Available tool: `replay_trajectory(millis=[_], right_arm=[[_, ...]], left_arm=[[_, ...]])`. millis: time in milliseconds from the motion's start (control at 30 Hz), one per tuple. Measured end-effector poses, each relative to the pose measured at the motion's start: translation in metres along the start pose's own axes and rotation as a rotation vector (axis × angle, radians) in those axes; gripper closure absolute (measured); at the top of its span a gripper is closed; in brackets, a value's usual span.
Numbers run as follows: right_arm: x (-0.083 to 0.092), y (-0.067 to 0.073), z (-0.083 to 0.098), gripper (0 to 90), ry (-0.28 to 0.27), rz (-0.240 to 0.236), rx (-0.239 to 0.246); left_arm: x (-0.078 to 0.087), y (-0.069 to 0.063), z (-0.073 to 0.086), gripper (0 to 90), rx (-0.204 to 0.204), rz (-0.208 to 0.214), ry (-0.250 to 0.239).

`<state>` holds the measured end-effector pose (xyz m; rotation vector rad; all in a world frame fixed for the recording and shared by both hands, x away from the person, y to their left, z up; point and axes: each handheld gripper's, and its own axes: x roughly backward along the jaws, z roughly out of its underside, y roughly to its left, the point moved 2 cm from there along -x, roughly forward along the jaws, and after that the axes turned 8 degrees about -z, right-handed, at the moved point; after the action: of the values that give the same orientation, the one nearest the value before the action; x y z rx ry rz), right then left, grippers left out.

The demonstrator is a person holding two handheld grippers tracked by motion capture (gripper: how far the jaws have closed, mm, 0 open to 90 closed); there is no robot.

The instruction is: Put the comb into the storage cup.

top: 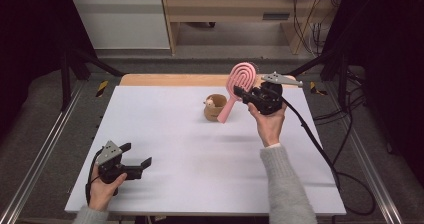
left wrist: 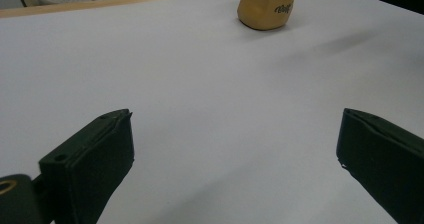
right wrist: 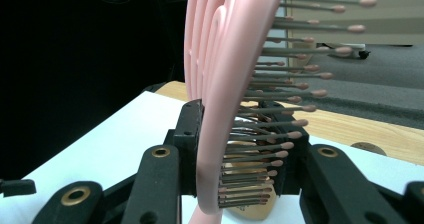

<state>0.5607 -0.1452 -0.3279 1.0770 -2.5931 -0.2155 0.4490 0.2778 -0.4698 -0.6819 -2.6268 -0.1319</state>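
Pink plastic hairbrush [top: 236,86] with looped open head and bristles is clamped in the jaws of the right gripper [top: 248,95], held tilted above the far right of the counter [top: 190,154], its handle slanting down toward a small tan pot [top: 214,110]. A small pale figure [top: 210,102] sits at the pot's rim. In the right gripper view the jaws press the brush head [right wrist: 220,109] from both sides. The left gripper [top: 137,165] rests low at the near left corner, jaws released, nothing between them, well apart from the pot. The counter is white and flat with a wooden far edge; grey floor, cables and pale cabinets lie beyond.
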Motion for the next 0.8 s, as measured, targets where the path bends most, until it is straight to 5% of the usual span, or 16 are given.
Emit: replay_trajectory(millis=[800], right_arm=[[-0.015,-0.009,-0.022,64.0,-0.025,0.047,-0.004]], left_arm=[[0.001,0.003,0.001,1.9,0.003,-0.002,0.001]])
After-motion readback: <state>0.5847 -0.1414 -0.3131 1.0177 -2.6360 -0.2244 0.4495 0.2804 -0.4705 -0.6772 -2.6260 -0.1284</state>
